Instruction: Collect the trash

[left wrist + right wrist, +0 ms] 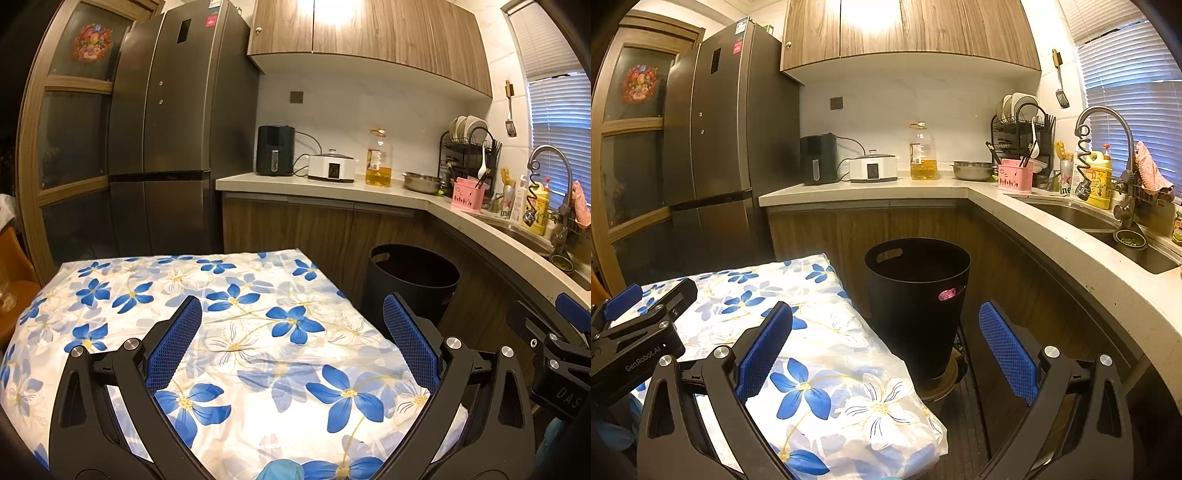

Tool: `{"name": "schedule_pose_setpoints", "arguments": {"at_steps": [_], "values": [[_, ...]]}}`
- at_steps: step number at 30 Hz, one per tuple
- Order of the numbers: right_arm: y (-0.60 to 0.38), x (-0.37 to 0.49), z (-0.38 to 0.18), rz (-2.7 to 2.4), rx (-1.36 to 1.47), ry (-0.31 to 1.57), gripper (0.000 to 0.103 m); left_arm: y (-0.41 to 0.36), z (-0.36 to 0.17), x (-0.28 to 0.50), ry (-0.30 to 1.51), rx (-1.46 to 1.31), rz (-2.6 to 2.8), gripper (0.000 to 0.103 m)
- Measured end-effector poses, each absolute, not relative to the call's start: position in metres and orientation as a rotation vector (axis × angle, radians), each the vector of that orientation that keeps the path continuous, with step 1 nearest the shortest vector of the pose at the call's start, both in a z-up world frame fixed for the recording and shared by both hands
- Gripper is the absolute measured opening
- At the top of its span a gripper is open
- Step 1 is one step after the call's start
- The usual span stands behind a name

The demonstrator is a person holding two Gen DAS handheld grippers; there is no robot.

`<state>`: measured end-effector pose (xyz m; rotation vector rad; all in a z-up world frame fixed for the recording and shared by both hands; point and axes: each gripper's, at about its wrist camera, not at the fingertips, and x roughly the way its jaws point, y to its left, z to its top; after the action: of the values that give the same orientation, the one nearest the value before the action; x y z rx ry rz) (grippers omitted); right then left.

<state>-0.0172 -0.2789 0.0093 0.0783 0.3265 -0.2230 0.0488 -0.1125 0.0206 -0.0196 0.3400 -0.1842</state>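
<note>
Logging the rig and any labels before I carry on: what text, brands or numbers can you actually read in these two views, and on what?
"GenRobot.AI": on the left gripper body, right wrist view.
"DAS": partial, on the right gripper body, left wrist view; rest cut off.
"ine": partial, on the green can with a red star by the sink.
Too small or blurred: oil bottle label, yellow detergent bottle, fridge stickers.

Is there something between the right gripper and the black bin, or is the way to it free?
Nothing visible blocks it. The right gripper, open and empty, points almost straight at the black bin on the floor, with only air between. The flower-cloth table lies to its left, the counter to its right.
</note>
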Motion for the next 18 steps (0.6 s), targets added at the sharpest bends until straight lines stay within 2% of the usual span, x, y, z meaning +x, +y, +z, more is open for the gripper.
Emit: {"name": "schedule_pose_setpoints", "arguments": {"at_steps": [18], "values": [[-0.2780,-0.0173,0.0095,-0.218,0.079,0.324,0.097,-0.1120,0.0230,0.0495,0.343,-0.010,-0.178,0.097]]}}
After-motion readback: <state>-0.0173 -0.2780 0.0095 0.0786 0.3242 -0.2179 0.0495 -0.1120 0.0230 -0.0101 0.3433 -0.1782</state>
